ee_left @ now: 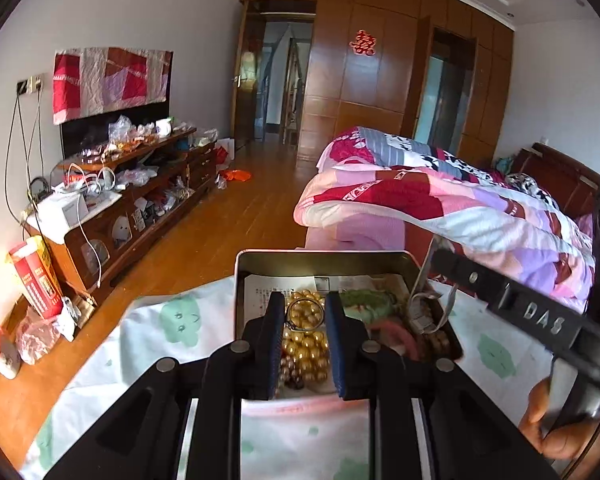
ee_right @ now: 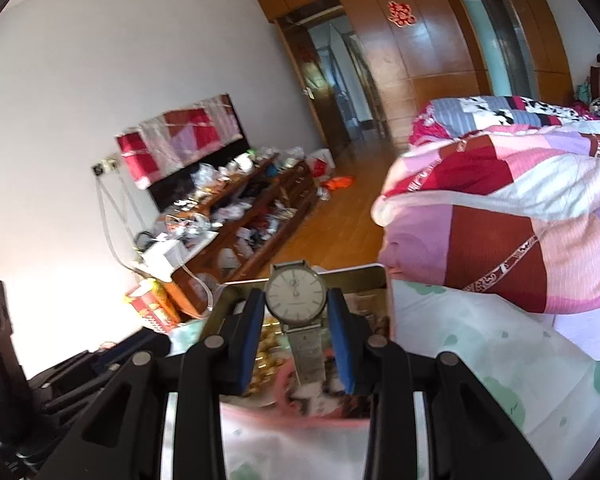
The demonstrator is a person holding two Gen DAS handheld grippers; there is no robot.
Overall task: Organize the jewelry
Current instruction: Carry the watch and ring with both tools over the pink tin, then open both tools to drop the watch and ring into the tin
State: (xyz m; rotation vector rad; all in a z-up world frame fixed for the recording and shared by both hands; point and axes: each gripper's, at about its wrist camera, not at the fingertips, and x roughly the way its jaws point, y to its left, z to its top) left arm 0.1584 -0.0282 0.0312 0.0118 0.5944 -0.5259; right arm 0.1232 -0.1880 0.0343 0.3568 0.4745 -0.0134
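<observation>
An open metal tin [ee_left: 324,258] sits on a white cloth with green prints [ee_left: 172,320]. It holds gold beads [ee_left: 306,350], a green item [ee_left: 366,306], a pink cord [ee_left: 396,336] and brown beads. My left gripper [ee_left: 303,306] holds a thin silver ring [ee_left: 305,314] between its pads, low over the gold beads. My right gripper [ee_right: 296,308] is shut on a silver wristwatch [ee_right: 296,294] with a pale dial and mesh strap, above the tin [ee_right: 352,278]. The right gripper also shows in the left wrist view [ee_left: 432,296], over the tin's right side.
A bed with a patchwork quilt [ee_left: 440,200] lies just behind the tin. A cluttered wooden TV cabinet [ee_left: 140,184] runs along the left wall. A red and yellow box [ee_left: 36,280] and plastic bags stand on the wooden floor at left.
</observation>
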